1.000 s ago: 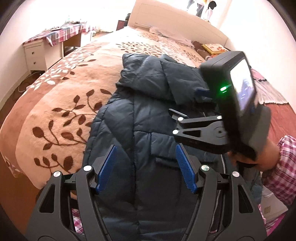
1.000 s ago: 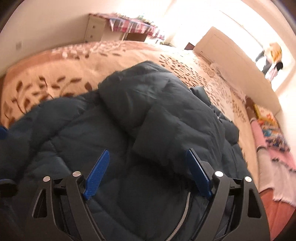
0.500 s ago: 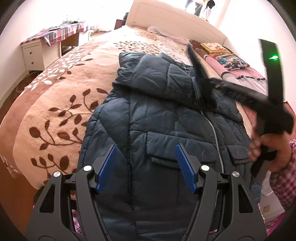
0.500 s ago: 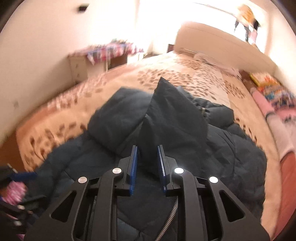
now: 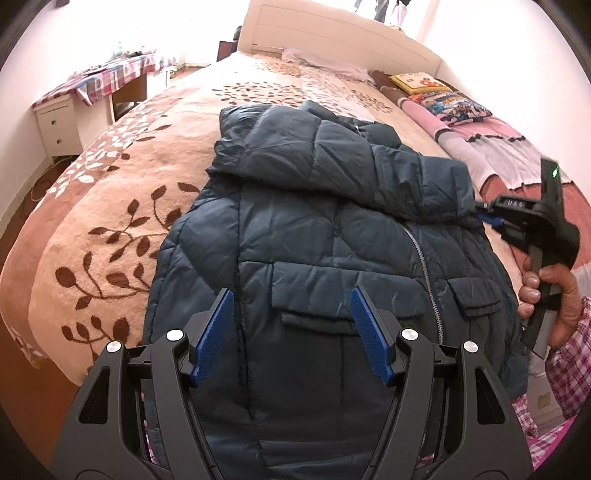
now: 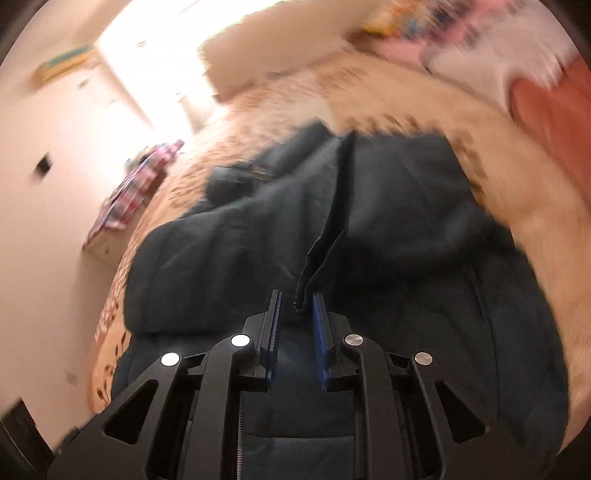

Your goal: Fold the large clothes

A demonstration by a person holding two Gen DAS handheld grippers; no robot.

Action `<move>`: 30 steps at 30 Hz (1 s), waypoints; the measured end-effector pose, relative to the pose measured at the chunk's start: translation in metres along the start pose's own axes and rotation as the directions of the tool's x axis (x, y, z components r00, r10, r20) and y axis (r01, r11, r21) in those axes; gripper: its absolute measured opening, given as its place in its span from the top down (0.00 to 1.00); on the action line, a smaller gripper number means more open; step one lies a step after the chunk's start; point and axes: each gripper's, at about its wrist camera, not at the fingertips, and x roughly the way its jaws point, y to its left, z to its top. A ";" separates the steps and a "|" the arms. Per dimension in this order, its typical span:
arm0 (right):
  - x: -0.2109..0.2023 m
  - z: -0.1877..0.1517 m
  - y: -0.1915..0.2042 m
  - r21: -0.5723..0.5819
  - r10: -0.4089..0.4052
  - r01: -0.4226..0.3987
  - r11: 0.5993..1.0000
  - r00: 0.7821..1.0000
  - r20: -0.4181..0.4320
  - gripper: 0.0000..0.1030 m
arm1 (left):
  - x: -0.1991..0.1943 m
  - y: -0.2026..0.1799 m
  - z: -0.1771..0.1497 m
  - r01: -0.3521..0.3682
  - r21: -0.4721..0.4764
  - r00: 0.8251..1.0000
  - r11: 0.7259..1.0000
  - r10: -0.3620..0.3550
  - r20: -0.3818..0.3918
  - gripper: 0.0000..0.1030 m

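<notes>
A dark blue padded jacket (image 5: 314, 240) lies front up on the bed, zipper closed, hood towards the headboard. My left gripper (image 5: 291, 332) hovers open over its lower front, above a pocket flap, with nothing between the pads. My right gripper (image 5: 484, 218) is at the jacket's right edge, held by a hand. Its jaws are closing on the end of the sleeve (image 5: 406, 177), which stretches across the chest towards it. In the blurred right wrist view, a dark fold of sleeve (image 6: 325, 236) runs into the narrow gap of the right gripper (image 6: 295, 317).
The bed has a tan blanket with brown leaves (image 5: 110, 221) and a white headboard (image 5: 332, 33). Pillows and pink bedding (image 5: 461, 107) lie at the right. A white cabinet (image 5: 59, 125) under a plaid cloth stands at the left. A hand (image 5: 554, 295) in a plaid sleeve holds the right gripper.
The right gripper closed on the sleeve, rolled, and carried it across the jacket to the right side. The left gripper stayed in place, still open.
</notes>
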 end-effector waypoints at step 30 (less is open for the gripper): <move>-0.003 -0.017 -0.057 0.268 0.109 -0.073 0.961 0.986 -0.125 0.95 | 0.010 -0.015 -0.002 -0.012 0.032 0.999 0.999 0.013 -0.038 0.37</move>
